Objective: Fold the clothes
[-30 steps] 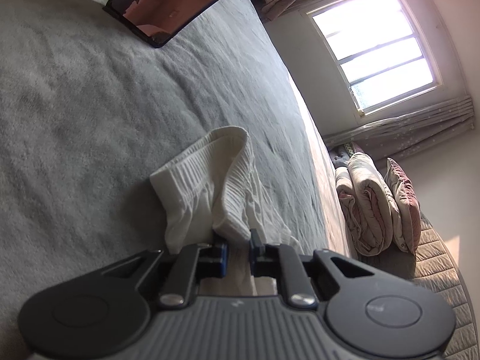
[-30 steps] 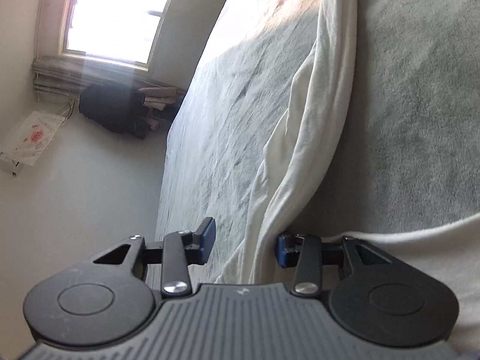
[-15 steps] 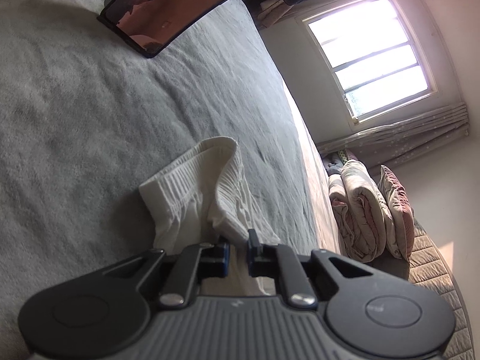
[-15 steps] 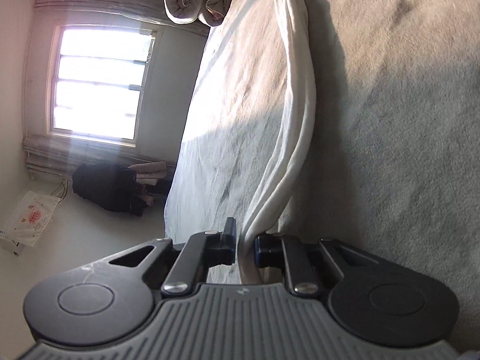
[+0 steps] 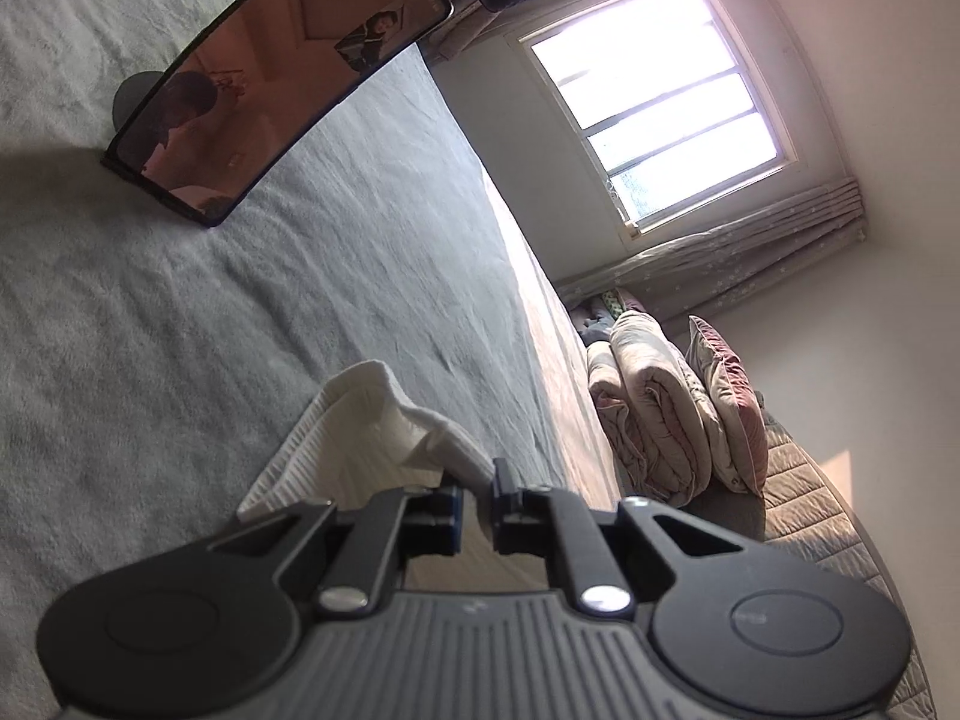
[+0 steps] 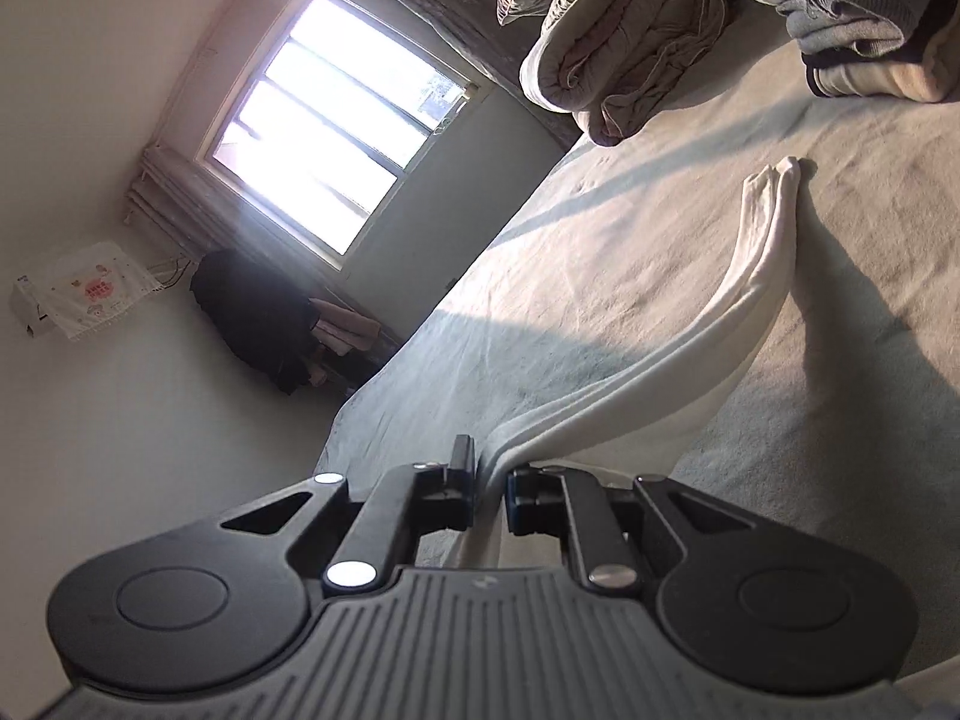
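A white garment with a ribbed band (image 5: 348, 438) lies bunched on the grey bed cover (image 5: 210, 300) in the left wrist view. My left gripper (image 5: 477, 489) is shut on a fold of it. In the right wrist view the same white garment (image 6: 708, 348) stretches away as a long raised fold, its far tip resting on the bed cover (image 6: 600, 276). My right gripper (image 6: 489, 474) is shut on the near end of that fold, holding it above the bed.
A dark phone or tablet (image 5: 270, 78) stands propped on the bed at the back left. Rolled quilts and a pillow (image 5: 660, 408) sit by the bed's far edge. Folded clothes (image 6: 852, 18) are stacked at the top right. A window (image 6: 336, 138) lights the room.
My right gripper closed on the garment's edge and lifted it, the view swinging toward the quilts. My left gripper rose and tilted with its fold still held.
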The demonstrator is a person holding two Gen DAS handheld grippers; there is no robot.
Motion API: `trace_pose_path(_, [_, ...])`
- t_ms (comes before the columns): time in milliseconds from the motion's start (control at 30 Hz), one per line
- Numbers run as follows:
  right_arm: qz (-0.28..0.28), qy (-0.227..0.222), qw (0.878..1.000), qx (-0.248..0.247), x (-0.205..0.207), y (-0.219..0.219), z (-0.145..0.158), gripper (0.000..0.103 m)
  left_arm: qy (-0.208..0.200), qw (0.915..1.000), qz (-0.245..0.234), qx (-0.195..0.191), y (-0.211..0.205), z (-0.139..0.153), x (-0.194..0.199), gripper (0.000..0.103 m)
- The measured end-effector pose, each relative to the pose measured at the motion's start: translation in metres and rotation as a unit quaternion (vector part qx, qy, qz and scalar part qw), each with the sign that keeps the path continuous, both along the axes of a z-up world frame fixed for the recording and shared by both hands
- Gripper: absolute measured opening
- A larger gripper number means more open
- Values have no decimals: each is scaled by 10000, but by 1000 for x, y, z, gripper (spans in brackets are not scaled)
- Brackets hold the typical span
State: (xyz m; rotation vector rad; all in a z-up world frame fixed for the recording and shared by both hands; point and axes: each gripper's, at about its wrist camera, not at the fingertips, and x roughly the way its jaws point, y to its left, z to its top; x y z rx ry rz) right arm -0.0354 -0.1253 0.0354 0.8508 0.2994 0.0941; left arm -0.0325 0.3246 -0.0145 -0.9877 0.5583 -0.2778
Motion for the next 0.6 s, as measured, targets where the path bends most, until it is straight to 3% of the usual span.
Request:
trace_pose_path(333, [133, 37, 9953, -954, -15, 12, -11, 15, 176, 9978, -431, 471, 11, -1, -6, 8])
trace_pose_path(600, [252, 388, 9907, -1281, -26, 18, -34, 15, 797, 9898, -593, 1022, 13, -12, -1, 8])
